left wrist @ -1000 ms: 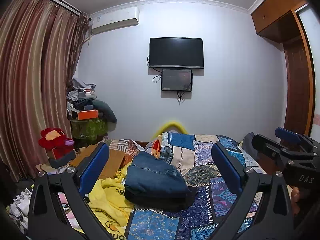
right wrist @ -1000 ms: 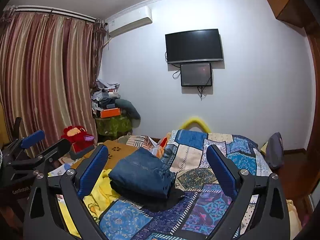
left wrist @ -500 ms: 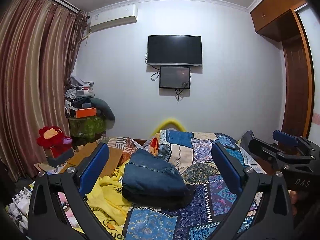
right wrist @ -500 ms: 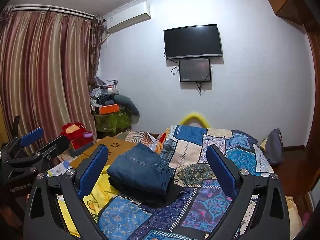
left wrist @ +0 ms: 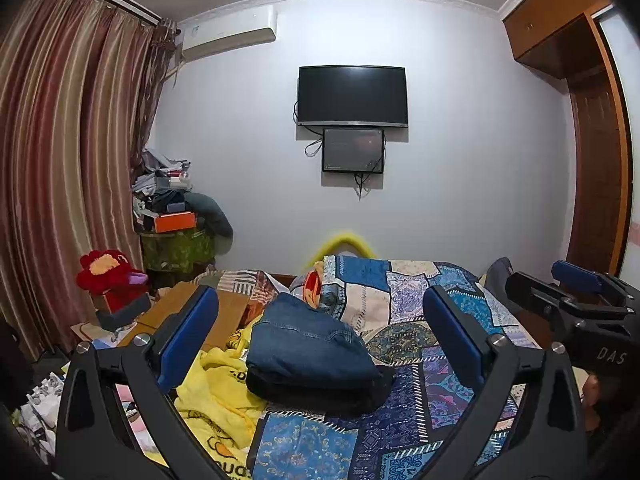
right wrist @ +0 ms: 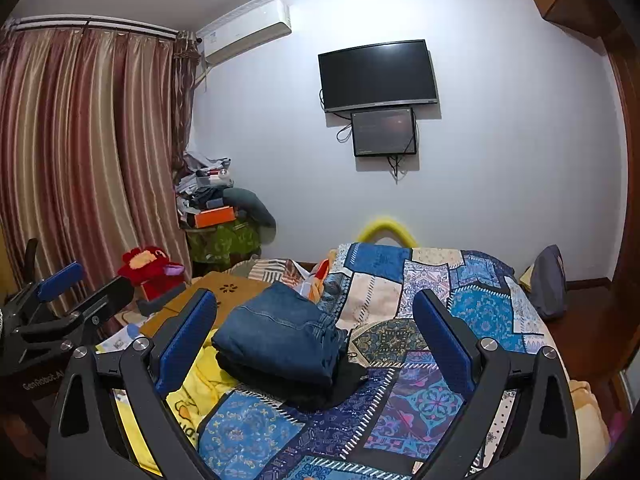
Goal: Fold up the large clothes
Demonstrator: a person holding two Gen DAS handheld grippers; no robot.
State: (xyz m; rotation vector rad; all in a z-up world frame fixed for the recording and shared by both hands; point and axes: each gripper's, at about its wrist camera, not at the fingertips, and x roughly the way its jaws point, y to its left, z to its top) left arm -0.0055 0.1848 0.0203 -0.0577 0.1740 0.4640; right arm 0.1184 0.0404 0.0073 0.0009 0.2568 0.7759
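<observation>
Folded blue jeans [left wrist: 308, 344] lie on a folded black garment [left wrist: 320, 394] on the patchwork bedspread [left wrist: 404, 308]. A crumpled yellow garment [left wrist: 216, 396] sits at their left. My left gripper [left wrist: 320, 332] is open, held above and short of the stack, with nothing between its blue pads. The right gripper [left wrist: 576, 304] shows at the right edge of the left wrist view. In the right wrist view the jeans [right wrist: 280, 332] lie ahead of my open right gripper [right wrist: 316, 328], also empty, and the left gripper [right wrist: 60, 304] shows at the left edge.
A red plush toy [left wrist: 108, 276] and a wooden board [left wrist: 192, 312] lie left of the bed. A cluttered stand [left wrist: 176, 232] fills the corner by the curtains [left wrist: 60, 184]. A TV [left wrist: 352, 96] hangs on the far wall. A grey bag [right wrist: 552, 280] leans at the bed's right.
Both cameras have tilted or drifted slightly, so the room has shifted a little in view. The clothes have not moved and both grippers stay open.
</observation>
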